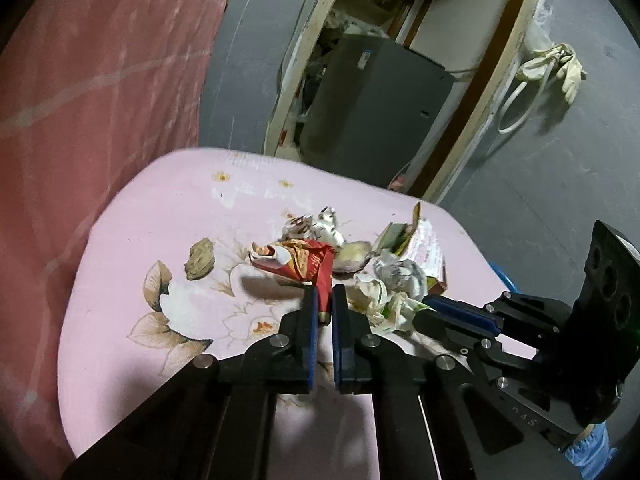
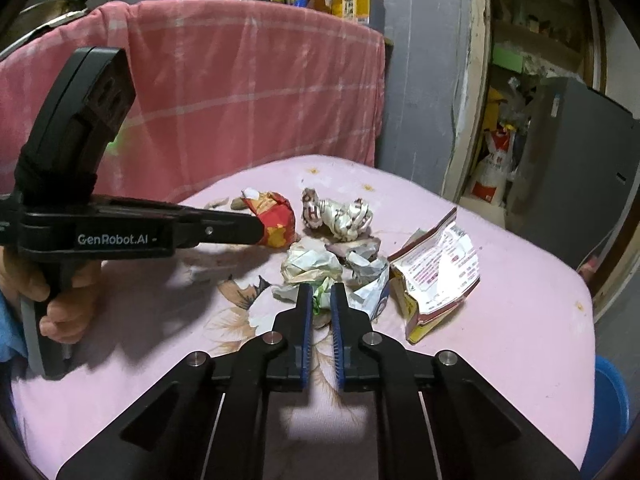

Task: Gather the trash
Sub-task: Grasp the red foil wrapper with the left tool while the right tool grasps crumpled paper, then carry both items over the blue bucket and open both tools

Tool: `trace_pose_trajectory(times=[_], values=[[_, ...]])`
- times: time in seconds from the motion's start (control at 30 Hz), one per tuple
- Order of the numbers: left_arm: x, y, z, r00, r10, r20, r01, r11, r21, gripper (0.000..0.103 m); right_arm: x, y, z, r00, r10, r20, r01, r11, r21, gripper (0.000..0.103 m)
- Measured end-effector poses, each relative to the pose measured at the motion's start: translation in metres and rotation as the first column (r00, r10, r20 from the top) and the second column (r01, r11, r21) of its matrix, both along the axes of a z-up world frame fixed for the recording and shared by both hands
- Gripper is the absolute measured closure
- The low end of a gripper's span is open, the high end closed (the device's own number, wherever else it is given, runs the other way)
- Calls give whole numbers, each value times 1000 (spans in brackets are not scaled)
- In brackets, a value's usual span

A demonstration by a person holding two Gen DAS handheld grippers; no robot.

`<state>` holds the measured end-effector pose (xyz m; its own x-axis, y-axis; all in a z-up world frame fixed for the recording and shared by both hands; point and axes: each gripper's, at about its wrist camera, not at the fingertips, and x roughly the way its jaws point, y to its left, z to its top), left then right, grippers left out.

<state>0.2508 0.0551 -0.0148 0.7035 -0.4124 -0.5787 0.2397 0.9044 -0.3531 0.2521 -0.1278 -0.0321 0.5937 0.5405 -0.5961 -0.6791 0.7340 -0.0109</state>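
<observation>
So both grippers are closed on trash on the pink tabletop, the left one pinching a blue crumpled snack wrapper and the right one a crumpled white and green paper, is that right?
Not quite: the crumpled snack wrapper in the left gripper is red, not blue, as the left wrist view shows. The rest holds: the right gripper is closed on the crumpled white and green paper, and both lie on the pink tabletop.

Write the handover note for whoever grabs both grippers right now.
Left gripper: shut on the red wrapper.
Right gripper: shut on the green-and-white crumpled paper.
Both pieces are still low over the pink floral tabletop.
Left on the table: the patterned white wrapper, grey crumpled paper, the torn-open packet, and a brown scrap.
A blue bin rim shows at the right table edge. Nothing looks binned yet.
</observation>
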Motion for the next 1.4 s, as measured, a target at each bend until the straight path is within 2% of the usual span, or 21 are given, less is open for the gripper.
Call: trace_pose_trajectory(times=[0.13, 0.27, 0.43, 0.53, 0.67, 0.87, 0.97, 1.17, 1.3, 1.4], values=[[-16, -9, 9, 998, 21, 67, -23, 999, 32, 100, -7, -6, 5, 999, -8, 43, 7, 1000, 30, 97], [-29, -18, 21, 989, 47, 137, -52, 998, 31, 100, -20, -17, 17, 992, -36, 122, 26, 996, 87, 97], [-44, -37, 43, 962, 67, 266, -77, 997, 27, 100, -37, -43, 40, 964, -118, 238, 69, 977, 203, 97], [-52, -61, 59, 931, 58, 359, -76, 996, 36, 100, -50, -62, 59, 926, -193, 325, 104, 957, 272, 97], [-56, -98, 75, 892, 27, 452, -53, 998, 46, 100, -63, -88, 83, 858, -296, 420, 154, 928, 338, 97], [-60, -165, 94, 827, -58, 559, 28, 998, 62, 100, -70, -141, 105, 776, -436, 455, 251, 876, 412, 97], [-54, -197, 98, 817, -113, 566, 88, 994, 71, 100, -71, -173, 110, 742, -502, 445, 313, 846, 432, 97], [-37, -252, 100, 823, -198, 532, 199, 978, 56, 100, -68, -228, 105, 680, -622, 388, 426, 766, 480, 97], [-22, -286, 95, 837, -258, 483, 266, 963, 53, 100, -61, -264, 95, 647, -688, 329, 506, 710, 489, 97], [-3, -308, 85, 862, -302, 407, 315, 948, 35, 99, -57, -284, 85, 632, -723, 279, 555, 674, 488, 97]])
